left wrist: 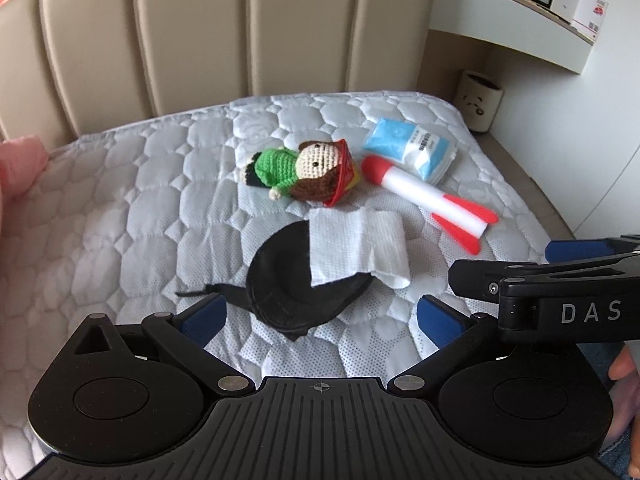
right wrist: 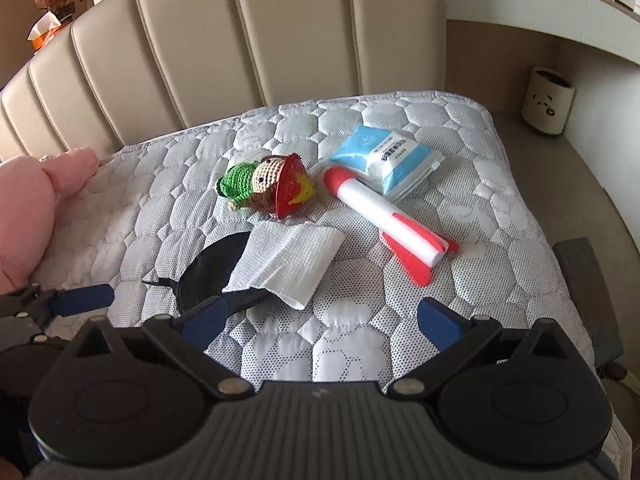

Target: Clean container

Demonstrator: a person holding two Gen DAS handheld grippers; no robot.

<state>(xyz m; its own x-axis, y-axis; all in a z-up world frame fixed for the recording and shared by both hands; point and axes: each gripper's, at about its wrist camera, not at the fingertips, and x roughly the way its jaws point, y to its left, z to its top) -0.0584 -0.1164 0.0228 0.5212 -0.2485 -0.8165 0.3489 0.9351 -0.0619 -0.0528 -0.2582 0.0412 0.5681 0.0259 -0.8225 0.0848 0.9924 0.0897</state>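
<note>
Bright, even daylight in both views, no hard shadows; soft shade only under the white paper towel [left wrist: 356, 242] and toy rocket [left wrist: 428, 196]. Mild sheen on the quilted mattress [left wrist: 140, 200]. Strong fisheye bend at edges: headboard [right wrist: 240, 48] panels curve. Pink blob [right wrist: 24, 216] at left edge is blurry, too close. Centre is sharp.

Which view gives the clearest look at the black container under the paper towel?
The left wrist view: the black container lies centered, its round rim mostly exposed beside the paper towel. In the right wrist view the container is partly hidden by towel and gripper finger.
</note>
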